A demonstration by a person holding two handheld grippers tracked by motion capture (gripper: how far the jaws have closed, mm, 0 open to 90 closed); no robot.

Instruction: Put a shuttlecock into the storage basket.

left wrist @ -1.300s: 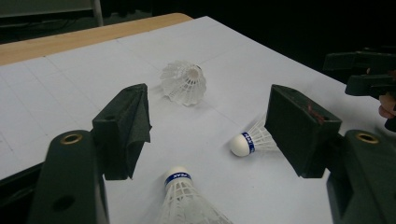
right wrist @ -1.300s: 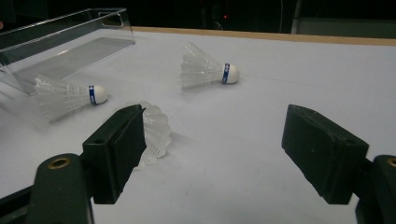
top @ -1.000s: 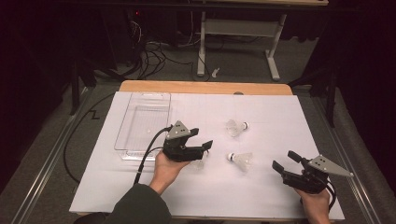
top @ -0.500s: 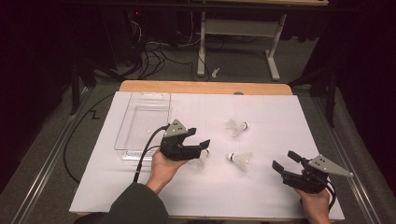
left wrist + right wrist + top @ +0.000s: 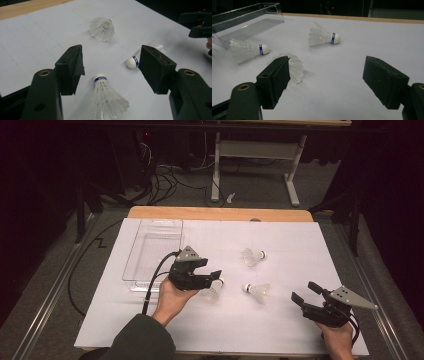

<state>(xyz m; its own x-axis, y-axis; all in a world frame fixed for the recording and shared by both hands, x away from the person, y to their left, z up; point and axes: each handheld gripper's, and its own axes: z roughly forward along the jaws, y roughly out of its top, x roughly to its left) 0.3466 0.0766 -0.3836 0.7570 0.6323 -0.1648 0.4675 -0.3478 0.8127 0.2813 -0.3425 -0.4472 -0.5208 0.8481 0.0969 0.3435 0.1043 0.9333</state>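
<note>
Just now the left gripper [image 5: 110,67] has been closing its wide-set jaws around, not yet touching, the nearest shuttlecock [image 5: 106,98] lying on the white sheet [image 5: 280,330], two other shuttlecocks [image 5: 253,256] beyond, clear tray [image 5: 152,247] behind, right gripper [image 5: 305,294] gaping empty

Three white feathered shuttlecocks, each with a white cork tip and a blue band: one [image 5: 212,290], a second [image 5: 257,292], a third [image 5: 252,256]. Both two-jaw grippers were black, left [image 5: 210,276] and right [image 5: 305,292], each topped by a grey plate. White sheet [image 5: 280,330] over light wooden table [image 5: 220,213]. Clear plastic tray [image 5: 150,227]. Dark green sleeve [image 5: 142,340].
</note>
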